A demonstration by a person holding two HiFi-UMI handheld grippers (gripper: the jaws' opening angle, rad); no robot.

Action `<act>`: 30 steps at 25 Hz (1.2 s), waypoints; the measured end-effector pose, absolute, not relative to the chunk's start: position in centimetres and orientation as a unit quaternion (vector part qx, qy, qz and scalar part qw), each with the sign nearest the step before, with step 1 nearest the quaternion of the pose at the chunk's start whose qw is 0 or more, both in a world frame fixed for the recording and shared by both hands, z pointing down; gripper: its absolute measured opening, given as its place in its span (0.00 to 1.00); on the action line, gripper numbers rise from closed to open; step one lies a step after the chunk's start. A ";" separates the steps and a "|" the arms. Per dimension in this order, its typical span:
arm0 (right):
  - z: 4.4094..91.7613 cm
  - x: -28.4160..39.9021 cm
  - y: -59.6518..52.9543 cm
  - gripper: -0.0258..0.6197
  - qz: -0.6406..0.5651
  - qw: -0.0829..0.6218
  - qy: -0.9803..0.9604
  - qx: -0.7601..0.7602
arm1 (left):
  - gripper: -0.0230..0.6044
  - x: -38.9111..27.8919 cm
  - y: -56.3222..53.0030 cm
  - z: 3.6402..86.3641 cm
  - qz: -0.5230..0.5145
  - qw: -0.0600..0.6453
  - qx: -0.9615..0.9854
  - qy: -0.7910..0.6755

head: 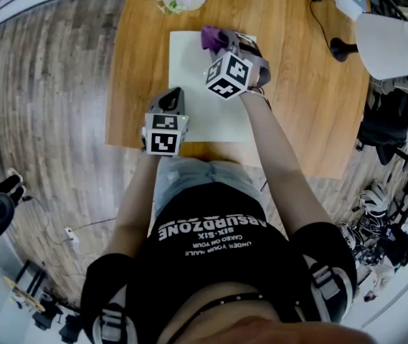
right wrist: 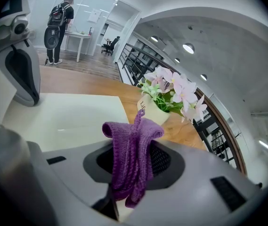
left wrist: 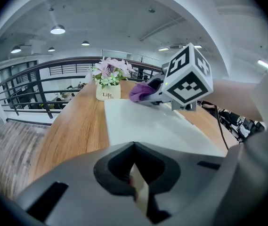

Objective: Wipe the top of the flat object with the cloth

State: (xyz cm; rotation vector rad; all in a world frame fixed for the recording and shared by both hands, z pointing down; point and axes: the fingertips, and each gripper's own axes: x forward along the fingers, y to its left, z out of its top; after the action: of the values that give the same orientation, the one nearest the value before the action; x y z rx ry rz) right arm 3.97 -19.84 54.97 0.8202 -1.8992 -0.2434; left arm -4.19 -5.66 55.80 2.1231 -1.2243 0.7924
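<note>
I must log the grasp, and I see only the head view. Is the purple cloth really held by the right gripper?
Observer: Yes. The right gripper view shows the purple cloth pinched between the fingers of the right gripper, with a folded bunch standing out ahead.
Operator: And does the left gripper hold anything?
Observer: No. In the left gripper view the fingers of the left gripper are together with nothing between them, pointing along the white flat object.

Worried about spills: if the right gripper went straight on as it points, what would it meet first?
Probably the flower pot, straight beyond the cloth held in the right gripper; depth is unclear.
</note>
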 end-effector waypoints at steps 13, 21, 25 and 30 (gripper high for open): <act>54.9 0.5 -19.7 0.23 -0.099 0.501 -0.801 0.312 | 0.06 -4.4 -5.7 55.6 0.279 0.293 0.797 -0.448; 55.0 0.4 -18.8 0.23 -0.095 0.499 -0.807 0.302 | 0.06 -4.4 -5.5 55.7 0.279 0.288 0.798 -0.449; 55.0 0.3 -18.1 0.23 -0.094 0.498 -0.809 0.298 | 0.06 -4.4 -5.6 55.6 0.277 0.289 0.798 -0.451; 55.1 0.1 -17.0 0.23 -0.084 0.490 -0.817 0.292 | 0.06 -4.4 -5.6 55.7 0.272 0.286 0.800 -0.452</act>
State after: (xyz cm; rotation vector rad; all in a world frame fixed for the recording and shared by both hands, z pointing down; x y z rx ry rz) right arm 0.10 -17.03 55.12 0.7103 -1.9832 -0.2030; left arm -4.37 -5.56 55.67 2.1371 -1.2089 0.7273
